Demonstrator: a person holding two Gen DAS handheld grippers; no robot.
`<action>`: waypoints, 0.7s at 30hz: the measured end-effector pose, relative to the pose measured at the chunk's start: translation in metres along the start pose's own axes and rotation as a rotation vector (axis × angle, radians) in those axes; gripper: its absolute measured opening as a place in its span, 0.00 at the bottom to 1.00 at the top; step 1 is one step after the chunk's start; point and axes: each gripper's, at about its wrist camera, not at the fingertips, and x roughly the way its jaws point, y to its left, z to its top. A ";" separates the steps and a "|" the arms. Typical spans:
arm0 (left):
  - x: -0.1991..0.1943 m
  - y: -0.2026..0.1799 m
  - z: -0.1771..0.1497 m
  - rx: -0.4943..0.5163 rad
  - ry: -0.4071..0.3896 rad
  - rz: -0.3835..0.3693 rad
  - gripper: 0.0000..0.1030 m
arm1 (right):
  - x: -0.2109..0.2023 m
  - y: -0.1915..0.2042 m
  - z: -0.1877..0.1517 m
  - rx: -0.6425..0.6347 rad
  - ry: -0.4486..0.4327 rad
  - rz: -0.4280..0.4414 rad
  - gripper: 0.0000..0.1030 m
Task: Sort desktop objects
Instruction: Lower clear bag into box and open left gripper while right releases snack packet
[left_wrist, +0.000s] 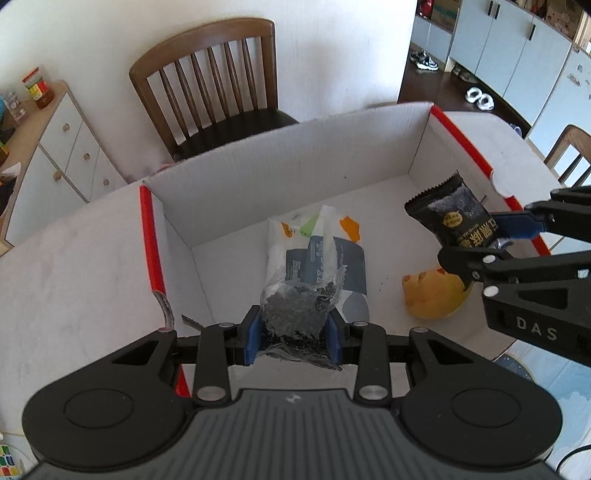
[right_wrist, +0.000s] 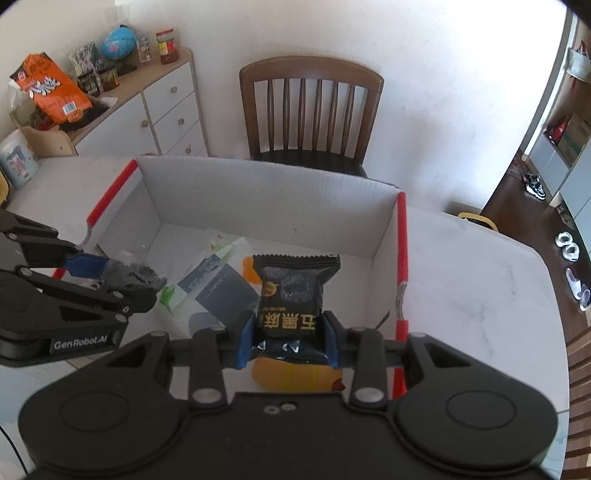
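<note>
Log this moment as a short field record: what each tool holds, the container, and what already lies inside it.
left tool: shut on clear packet of dark bits, over the box
right tool: shut on black snack packet, over the box
container: open white cardboard box with red edges, on the white table
already inside: white and blue pouch, yellow toy
behind the box: wooden chair

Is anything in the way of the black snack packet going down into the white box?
No lid or wall blocks it. The right tongs hold the black snack packet above the open white box. Right underneath lies a yellow toy, with a white and blue bag beside it, so it may land on those.
</note>
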 end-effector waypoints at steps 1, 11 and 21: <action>0.002 -0.001 0.000 0.007 0.009 0.000 0.33 | 0.003 0.000 0.000 -0.003 0.004 -0.004 0.36; 0.023 -0.004 -0.001 0.045 0.066 0.005 0.34 | 0.026 0.003 0.004 -0.045 0.039 -0.021 0.36; 0.035 -0.011 -0.001 0.090 0.113 0.008 0.34 | 0.046 0.005 0.007 -0.060 0.088 -0.027 0.36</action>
